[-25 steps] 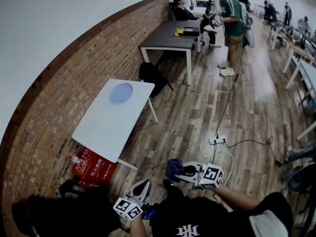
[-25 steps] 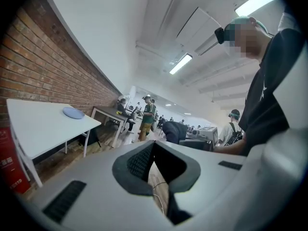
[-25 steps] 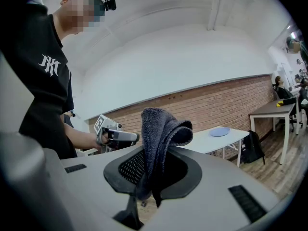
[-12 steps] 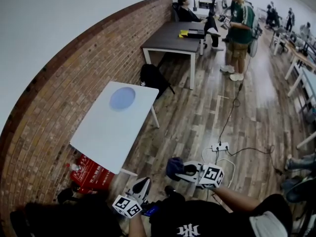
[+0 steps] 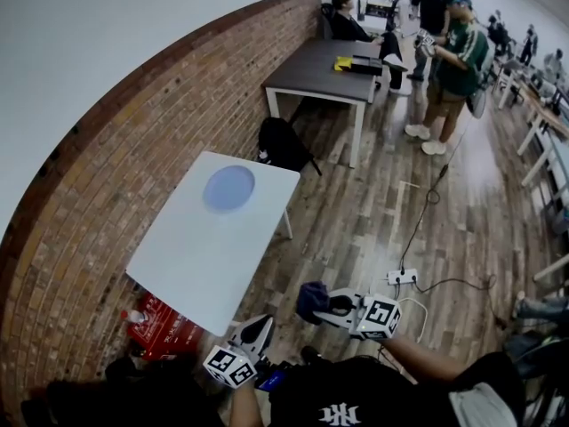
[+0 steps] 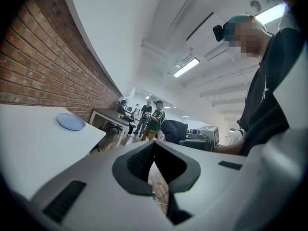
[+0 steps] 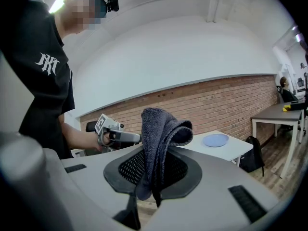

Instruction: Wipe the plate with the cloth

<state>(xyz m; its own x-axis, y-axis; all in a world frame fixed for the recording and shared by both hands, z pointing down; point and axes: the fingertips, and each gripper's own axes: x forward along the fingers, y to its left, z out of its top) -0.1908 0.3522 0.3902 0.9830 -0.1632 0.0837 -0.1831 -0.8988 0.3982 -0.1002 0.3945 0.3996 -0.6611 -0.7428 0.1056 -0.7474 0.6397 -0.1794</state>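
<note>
A round blue plate point(image 5: 229, 188) lies at the far end of a white table point(image 5: 204, 247), well ahead of both grippers. The right gripper point(image 5: 327, 306) is shut on a dark blue cloth point(image 5: 310, 299), held over the wooden floor to the right of the table's near corner. In the right gripper view the cloth point(image 7: 161, 134) stands folded up out of the jaws, with the plate point(image 7: 215, 139) beyond it. The left gripper point(image 5: 260, 330) is shut and holds nothing, just off the table's near edge. Its own view shows the plate point(image 6: 70, 121) far off on the table point(image 6: 33, 148).
A red box point(image 5: 163, 324) sits on the floor under the table's near end. A black bag point(image 5: 283, 142) leans by the far end. A power strip with cables point(image 5: 402, 277) lies on the floor to the right. Beyond are a dark table point(image 5: 324, 65) and standing people point(image 5: 455, 56).
The table and plate have shifted right and come nearer in the head view as the person moves up to them. Both grippers keep their pose, the cloth still held.
</note>
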